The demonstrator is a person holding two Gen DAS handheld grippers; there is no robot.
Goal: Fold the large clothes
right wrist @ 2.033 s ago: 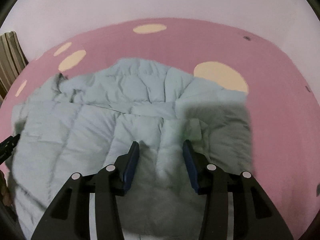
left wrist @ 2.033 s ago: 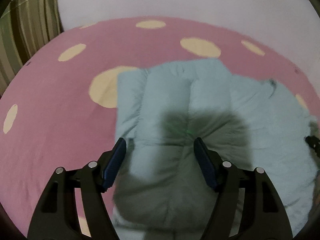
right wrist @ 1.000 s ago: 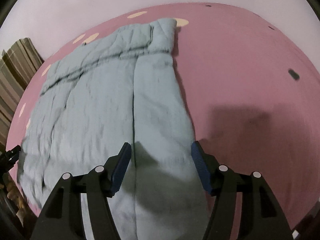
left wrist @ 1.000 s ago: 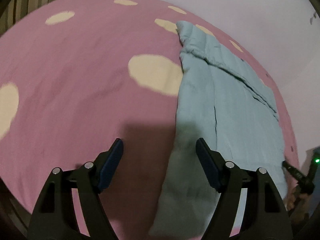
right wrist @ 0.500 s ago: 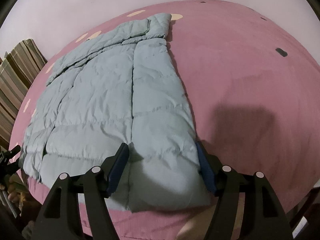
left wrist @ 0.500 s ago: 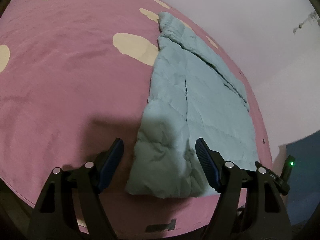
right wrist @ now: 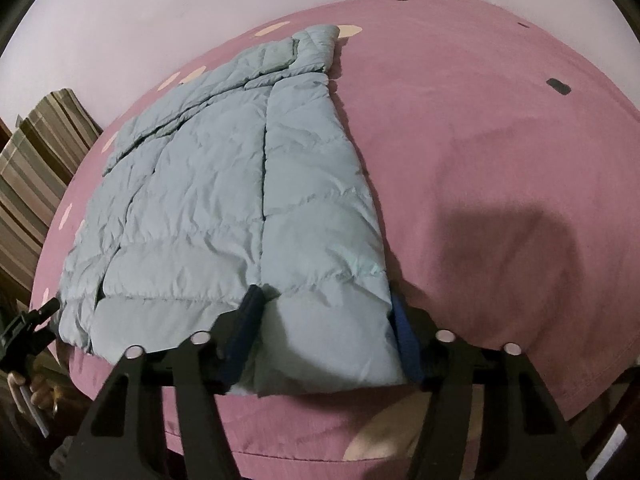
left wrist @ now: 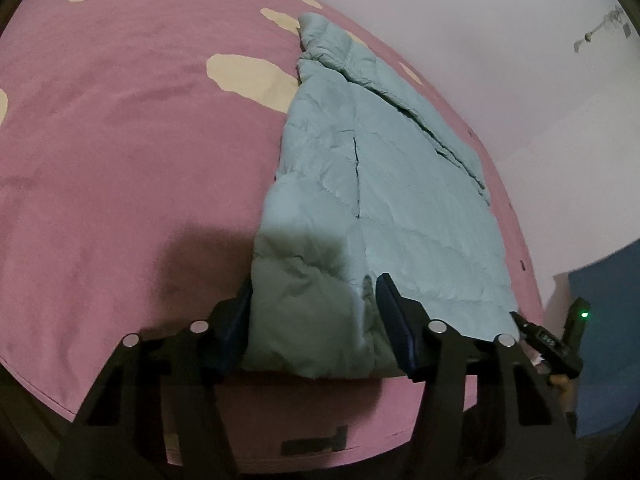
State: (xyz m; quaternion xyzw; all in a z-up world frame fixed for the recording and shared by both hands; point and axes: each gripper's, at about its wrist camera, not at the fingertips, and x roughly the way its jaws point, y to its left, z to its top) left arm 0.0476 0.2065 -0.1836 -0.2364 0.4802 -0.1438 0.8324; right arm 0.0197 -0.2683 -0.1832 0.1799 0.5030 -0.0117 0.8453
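A light blue quilted down jacket (left wrist: 384,184) lies flat on a pink bed sheet, its collar at the far end. My left gripper (left wrist: 314,324) is open, its fingers straddling the jacket's near left hem corner. In the right wrist view the jacket (right wrist: 224,184) spreads to the left. My right gripper (right wrist: 326,336) is open, its fingers straddling the near right hem corner. The fabric fills the gap between each pair of fingers.
The pink bed sheet (left wrist: 120,160) with cream spots covers the bed, and its front edge lies just below both grippers. Striped curtains (right wrist: 36,160) hang at the left. The other gripper (left wrist: 556,340) shows at the right edge. A small dark patch (right wrist: 558,86) marks the sheet.
Both grippers have moved from above the jacket's middle back to its near hem. They have come down so that the open fingers now straddle the two hem corners.
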